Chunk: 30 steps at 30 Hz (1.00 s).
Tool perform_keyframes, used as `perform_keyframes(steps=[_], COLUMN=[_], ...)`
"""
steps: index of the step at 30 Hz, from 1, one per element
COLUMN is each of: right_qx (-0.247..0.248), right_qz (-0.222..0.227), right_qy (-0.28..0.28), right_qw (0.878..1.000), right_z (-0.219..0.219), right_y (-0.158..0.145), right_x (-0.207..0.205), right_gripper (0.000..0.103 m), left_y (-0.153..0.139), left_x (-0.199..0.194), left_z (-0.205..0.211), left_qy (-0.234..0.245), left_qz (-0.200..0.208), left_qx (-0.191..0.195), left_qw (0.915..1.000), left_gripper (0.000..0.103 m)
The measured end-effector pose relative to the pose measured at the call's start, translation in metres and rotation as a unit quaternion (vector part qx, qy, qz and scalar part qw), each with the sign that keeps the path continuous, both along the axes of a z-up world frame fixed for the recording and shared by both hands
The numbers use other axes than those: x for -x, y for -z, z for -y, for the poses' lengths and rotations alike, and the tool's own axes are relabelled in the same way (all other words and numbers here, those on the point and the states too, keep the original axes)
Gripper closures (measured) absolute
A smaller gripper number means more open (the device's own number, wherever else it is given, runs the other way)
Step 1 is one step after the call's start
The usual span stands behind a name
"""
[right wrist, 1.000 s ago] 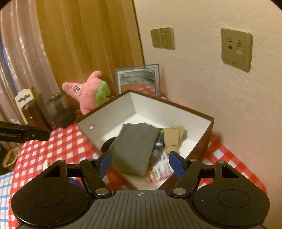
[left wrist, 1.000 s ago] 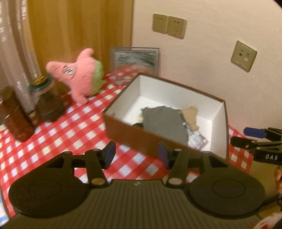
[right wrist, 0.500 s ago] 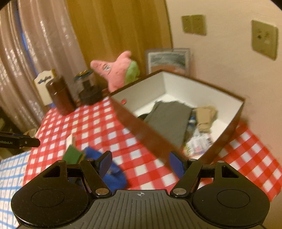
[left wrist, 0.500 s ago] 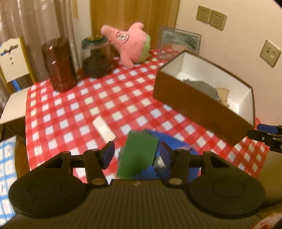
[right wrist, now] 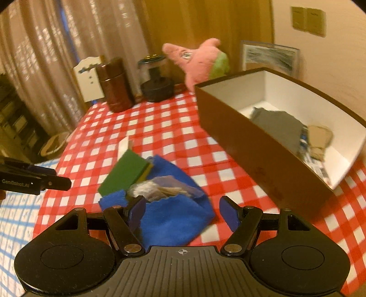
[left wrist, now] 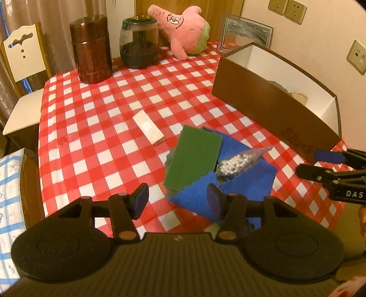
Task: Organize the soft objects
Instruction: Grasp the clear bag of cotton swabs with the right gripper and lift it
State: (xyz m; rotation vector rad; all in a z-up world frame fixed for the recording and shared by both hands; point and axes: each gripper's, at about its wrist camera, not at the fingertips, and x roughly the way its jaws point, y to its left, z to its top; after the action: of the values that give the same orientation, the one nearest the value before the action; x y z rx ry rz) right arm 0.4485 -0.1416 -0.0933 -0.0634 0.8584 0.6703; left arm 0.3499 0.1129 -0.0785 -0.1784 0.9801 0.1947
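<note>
A table is seen covered by a red-and-white checked cloth (left wrist: 96,128), set into a corner of the room. Cream wall to the right, with wall sockets (left wrist: 287,10) mounted on it; wood panelling and sheer curtains (right wrist: 57,57) at the back. A white-backed chair (left wrist: 21,54) is placed at the table's left edge.

Along the far edge are ranged a brown canister (left wrist: 92,48), a dark glass jar (left wrist: 139,42), a pink star-shaped plush toy (left wrist: 183,27) lying tilted, and a framed picture (left wrist: 246,32) leaned against the wall.

A brown box (left wrist: 263,107) with white inside stands at right, near the wall; grey cloth (right wrist: 279,125) and a tan item (right wrist: 319,137) are seen inside it.

Near the front of the table lies a blue cloth (left wrist: 249,180), crumpled. On it rest a green sponge (left wrist: 194,157) and a clear bag of small white beads (left wrist: 235,163). A small white packet (left wrist: 148,126) lies just beyond, apart.

The left gripper (left wrist: 177,201) is held above the pile's near edge, jaws well apart, nothing gripped. The right gripper (right wrist: 181,211) is held over the blue cloth, jaws likewise wide, nothing gripped; contact with the cloth cannot be told.
</note>
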Motion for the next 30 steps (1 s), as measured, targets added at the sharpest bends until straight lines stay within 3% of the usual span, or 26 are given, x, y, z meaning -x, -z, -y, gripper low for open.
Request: perform_keyframes(steps=[6,14,27,29,30], right_qx=[0.024,0.062,0.147,0.155,0.158], right_qz=[0.045,0.085,0.097,0.101,0.097], right_qy=[-0.051,-0.141,-0.272,-0.285,-0.292], right_qw=[0.997,0.984,0.946,0.940,0.938], right_z=[-0.023,-0.051,-0.093,-0.096,-0.097], right_y=[0.009,0.028,0.077,0.082,0.085], right_x=[-0.004,-0.022,-0.033,-0.033,-0.033], right_gripper=[0.032,0.032,0.032,0.044,0.056], left_y=[0.008,0.020,0.041,0.044,0.045], left_x=[0.001,-0.010,-0.032,-0.034,-0.034], left_z=[-0.006,-0.011,-0.020,-0.021,-0.021], left_qy=[-0.004,0.002,0.005,0.006,0.007], left_qz=[-0.009,-0.017,-0.040,-0.044,-0.045], left_qx=[0.007,0.014,0.025,0.028,0.028], left_qw=[0.9999,0.9998,0.9989,0.9987,0.9986], left_gripper=[0.050,0.050,0.050,0.050,0.050])
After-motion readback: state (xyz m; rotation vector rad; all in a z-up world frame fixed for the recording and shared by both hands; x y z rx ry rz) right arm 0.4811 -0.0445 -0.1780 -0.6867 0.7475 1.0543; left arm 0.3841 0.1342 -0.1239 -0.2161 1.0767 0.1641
